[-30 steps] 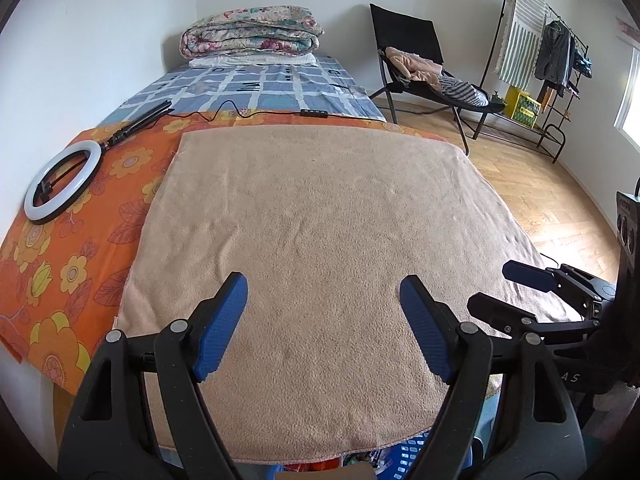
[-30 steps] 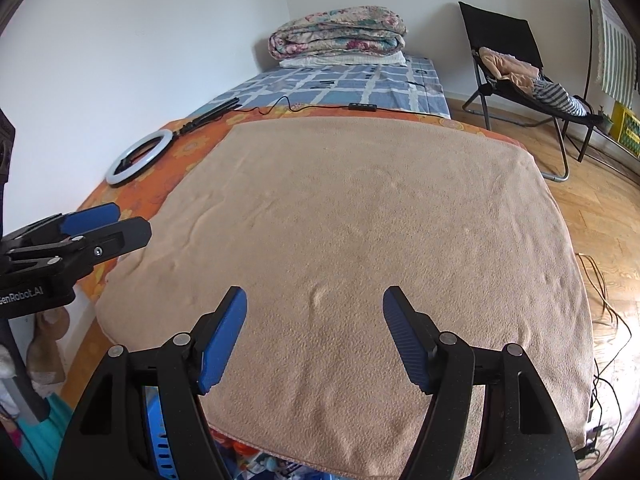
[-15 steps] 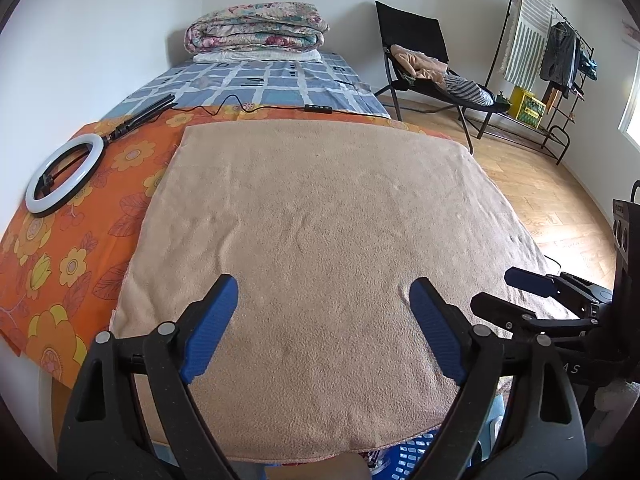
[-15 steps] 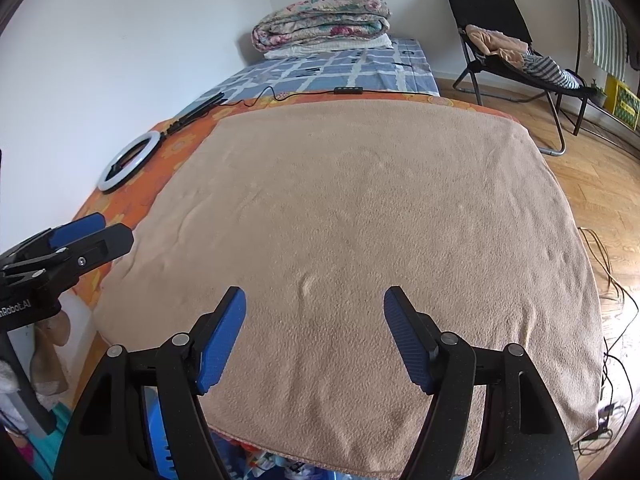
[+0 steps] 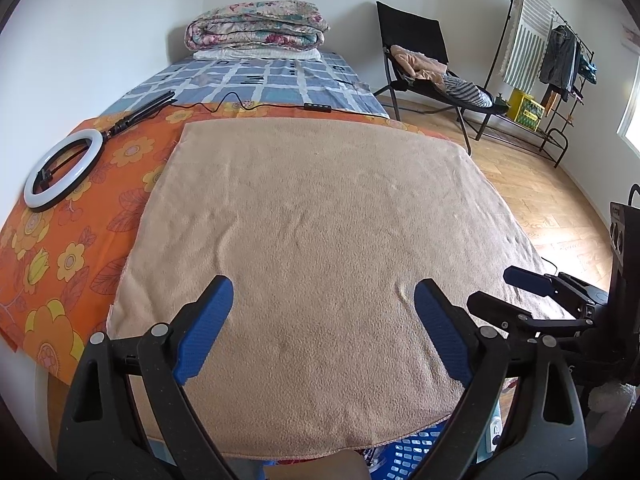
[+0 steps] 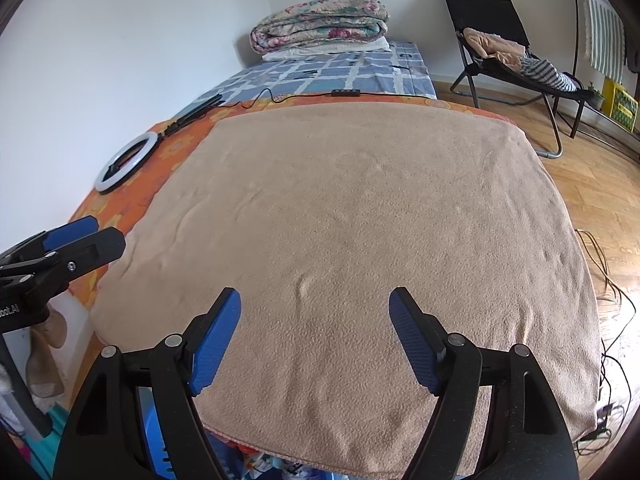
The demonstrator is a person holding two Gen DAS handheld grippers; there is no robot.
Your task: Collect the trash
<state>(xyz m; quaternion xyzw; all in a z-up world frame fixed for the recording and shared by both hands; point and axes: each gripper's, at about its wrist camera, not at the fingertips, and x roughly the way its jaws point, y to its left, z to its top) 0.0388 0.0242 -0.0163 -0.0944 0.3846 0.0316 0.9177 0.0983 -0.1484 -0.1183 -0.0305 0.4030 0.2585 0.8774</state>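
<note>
While both claws gape empty | tan blanket (image 5: 320, 220) covers bed | wood floor (image 5: 532, 184)

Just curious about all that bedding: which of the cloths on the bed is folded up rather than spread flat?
The flowered quilt at the far end, by the wall. It sits folded in a thick stack, while the tan blanket and orange sheet lie flat.

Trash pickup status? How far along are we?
Done: nothing I can confirm; the tan blanket shows no trash on it. In hand: nothing. The left gripper and right gripper hang open and empty over its near edge, jaws just widened. Left: unclear; a blue basket peeks from under the blanket edge, its contents hidden.
</note>
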